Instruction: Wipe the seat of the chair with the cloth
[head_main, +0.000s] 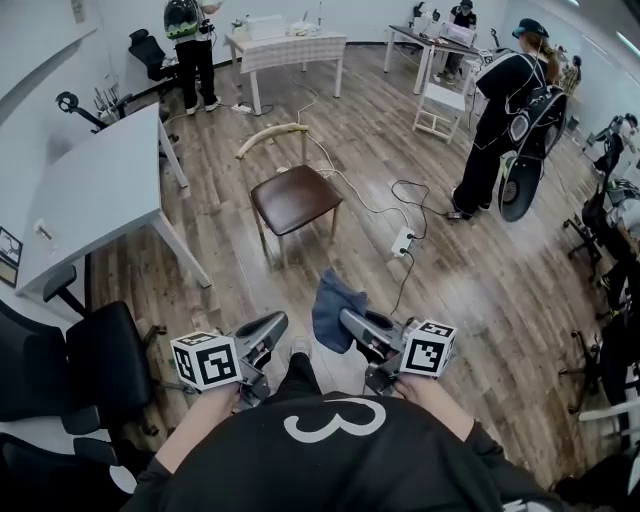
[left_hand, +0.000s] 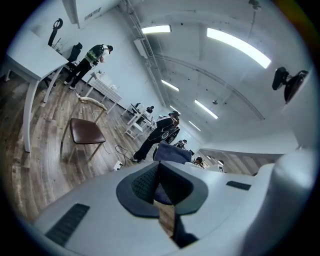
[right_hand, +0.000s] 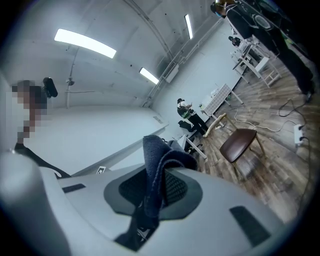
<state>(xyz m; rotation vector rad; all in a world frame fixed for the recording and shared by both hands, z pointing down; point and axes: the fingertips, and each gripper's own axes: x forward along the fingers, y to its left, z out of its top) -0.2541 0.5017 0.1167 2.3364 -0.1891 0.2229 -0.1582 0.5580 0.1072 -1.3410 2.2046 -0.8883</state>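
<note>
A: Zero wiping done so far?
B: Looks so. Right gripper (head_main: 347, 319) pinches the cloth (head_main: 335, 306), up near the body. Left gripper (head_main: 279, 321) jaws pressed together, empty. Chair (head_main: 296, 197) well apart ahead. Approach and wipe remain.

A wood-plank floor (head_main: 500, 300) ran between pale walls (head_main: 40, 50). A white table (head_main: 90, 190) stood at the left with a black office chair (head_main: 105, 350) beside it, and strip lights (left_hand: 237, 45) lit the ceiling (left_hand: 200, 80).
</note>
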